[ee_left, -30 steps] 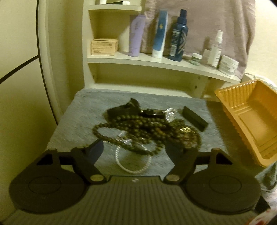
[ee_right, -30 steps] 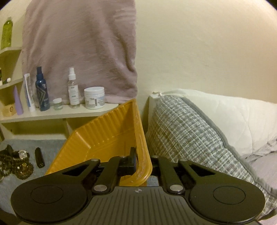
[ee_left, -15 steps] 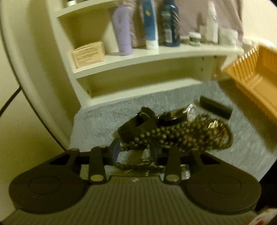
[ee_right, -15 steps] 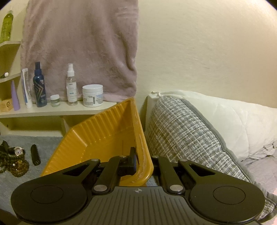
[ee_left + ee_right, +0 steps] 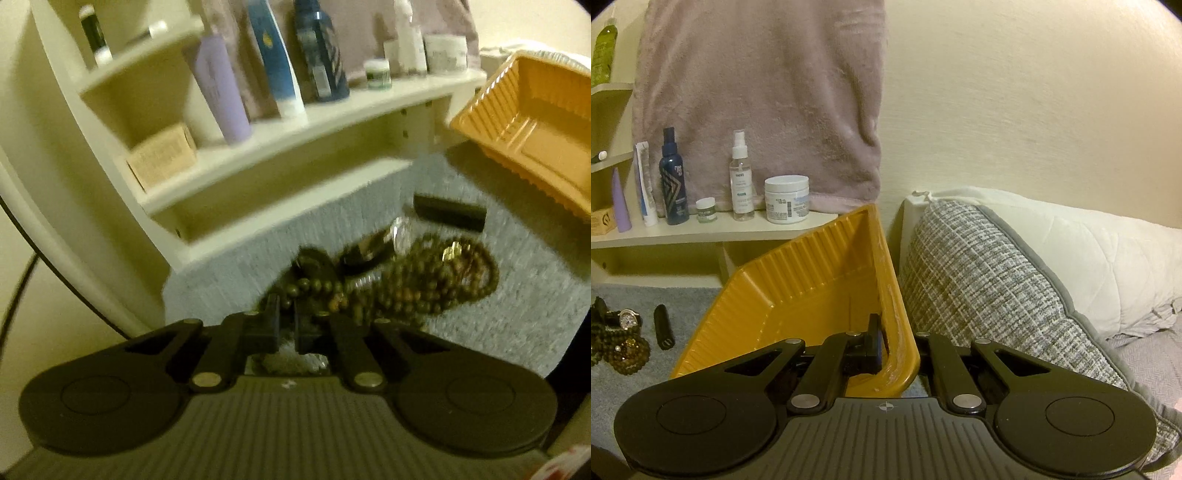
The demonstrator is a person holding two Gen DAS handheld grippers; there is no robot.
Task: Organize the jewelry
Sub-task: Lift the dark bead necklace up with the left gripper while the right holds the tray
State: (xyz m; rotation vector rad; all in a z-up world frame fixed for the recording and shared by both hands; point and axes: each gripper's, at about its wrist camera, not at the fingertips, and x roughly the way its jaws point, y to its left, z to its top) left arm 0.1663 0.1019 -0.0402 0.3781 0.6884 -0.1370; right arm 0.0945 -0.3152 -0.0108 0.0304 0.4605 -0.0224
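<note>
A tangle of brown bead strands [image 5: 424,280] lies on the grey mat [image 5: 535,332], with a watch [image 5: 369,251] and a black tube [image 5: 448,212] behind it. My left gripper [image 5: 286,314] is at the pile's left end, its jaws closing to a narrow slit with a bead strand at the tips; the picture is blurred. The yellow ribbed tray [image 5: 812,280] is tilted up, and my right gripper [image 5: 894,347] is shut on its near rim. From the right wrist, the beads [image 5: 628,354], watch [image 5: 628,319] and tube [image 5: 663,326] show at far left. The tray [image 5: 535,122] is at upper right in the left view.
A cream shelf unit [image 5: 295,155] with bottles, tubes, jars and a small box stands right behind the mat. A mauve towel [image 5: 757,92] hangs above it. A grey woven cushion [image 5: 997,288] and a white pillow [image 5: 1089,251] lie to the right of the tray.
My left gripper has rolled, moved to the left end of the bead pile and gone from wide open to nearly closed there. The right gripper keeps its hold on the tray rim.
</note>
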